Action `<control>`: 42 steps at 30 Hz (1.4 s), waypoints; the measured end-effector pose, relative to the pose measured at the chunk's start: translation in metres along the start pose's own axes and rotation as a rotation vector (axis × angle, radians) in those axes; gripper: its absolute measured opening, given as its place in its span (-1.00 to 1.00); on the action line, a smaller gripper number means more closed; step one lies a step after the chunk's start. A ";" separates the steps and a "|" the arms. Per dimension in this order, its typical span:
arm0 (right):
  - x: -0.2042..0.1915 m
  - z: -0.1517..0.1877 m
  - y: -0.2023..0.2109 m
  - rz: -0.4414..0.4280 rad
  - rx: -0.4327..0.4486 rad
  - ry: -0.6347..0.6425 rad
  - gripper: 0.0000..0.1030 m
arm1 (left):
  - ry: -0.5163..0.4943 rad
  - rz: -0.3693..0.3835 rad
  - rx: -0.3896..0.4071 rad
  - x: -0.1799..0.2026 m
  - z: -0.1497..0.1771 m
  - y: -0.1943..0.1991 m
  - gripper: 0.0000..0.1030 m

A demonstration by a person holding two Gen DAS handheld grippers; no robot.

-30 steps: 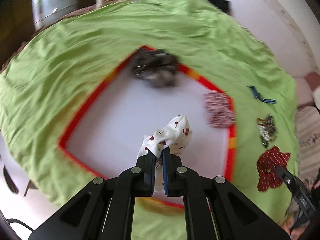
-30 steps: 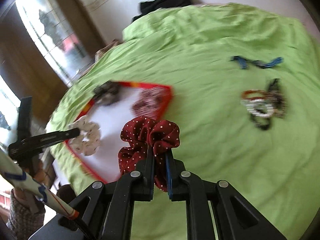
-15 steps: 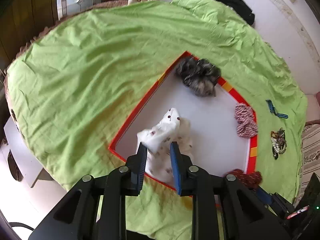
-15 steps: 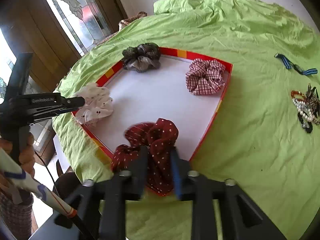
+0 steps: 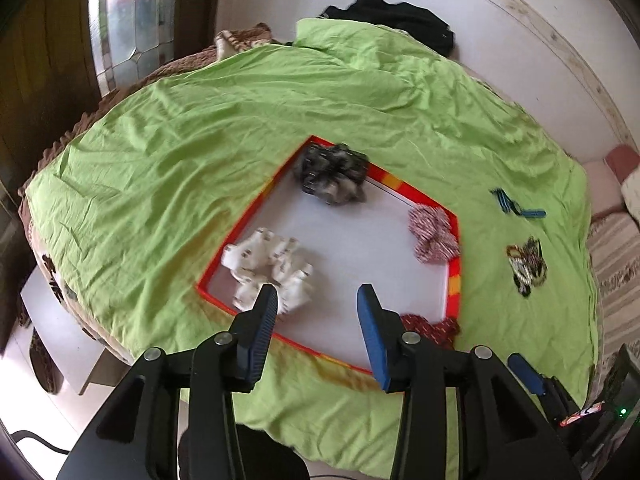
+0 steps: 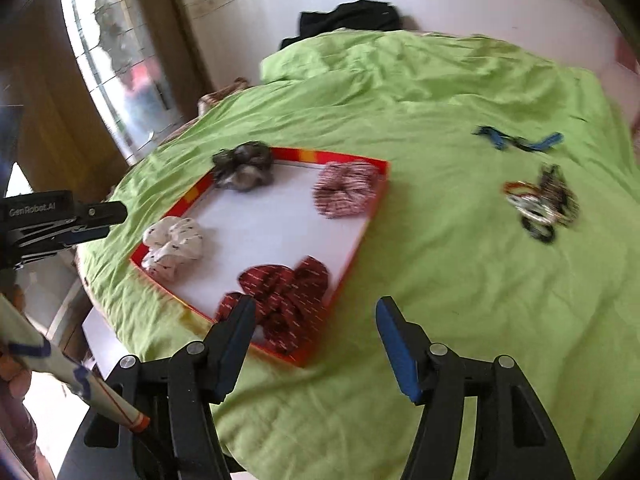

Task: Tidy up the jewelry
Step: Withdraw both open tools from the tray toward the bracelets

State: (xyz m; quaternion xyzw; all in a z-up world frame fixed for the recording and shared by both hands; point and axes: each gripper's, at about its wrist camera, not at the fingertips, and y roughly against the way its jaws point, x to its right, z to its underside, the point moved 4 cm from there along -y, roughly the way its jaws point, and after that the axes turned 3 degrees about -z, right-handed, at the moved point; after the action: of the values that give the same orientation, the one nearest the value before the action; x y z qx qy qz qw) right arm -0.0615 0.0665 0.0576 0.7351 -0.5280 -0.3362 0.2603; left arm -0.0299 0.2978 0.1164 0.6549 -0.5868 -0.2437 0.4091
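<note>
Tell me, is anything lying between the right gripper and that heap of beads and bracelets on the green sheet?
Nothing visible. The open right gripper faces bare green sheet up to the bead heap; the tray sits off to its left.

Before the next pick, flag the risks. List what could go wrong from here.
1. The dark red scrunchie lies at the red-rimmed tray's near corner, seemingly partly over the rim; a nudge from the open right gripper could tip it out.
2. The bracelet pile looks tangled, so one grab may lift several pieces.
3. The blue band lies flat on wrinkled green sheet; fingers may pinch fabric too.
</note>
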 end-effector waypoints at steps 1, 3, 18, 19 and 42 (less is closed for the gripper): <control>0.004 0.003 0.007 0.020 0.008 -0.008 0.29 | -0.015 0.004 -0.002 0.008 0.004 0.004 -0.22; 0.011 0.009 0.018 0.046 0.018 -0.019 0.29 | -0.042 0.018 -0.004 0.023 0.013 0.010 -0.22; 0.099 0.064 0.076 0.158 0.022 -0.086 0.35 | -0.042 0.137 -0.015 0.122 0.073 0.003 -0.02; 0.109 0.068 0.083 0.175 0.034 -0.105 0.38 | -0.066 0.143 -0.027 0.135 0.077 0.000 -0.02; 0.273 0.107 0.112 0.291 0.076 -0.475 0.39 | -0.339 0.093 -0.121 0.248 0.127 -0.050 -0.02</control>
State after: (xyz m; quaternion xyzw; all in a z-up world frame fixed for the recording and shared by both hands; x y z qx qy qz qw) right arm -0.1520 -0.2306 0.0116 0.5613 -0.6864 -0.4384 0.1470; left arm -0.0549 0.0247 0.0460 0.5506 -0.6614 -0.3663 0.3539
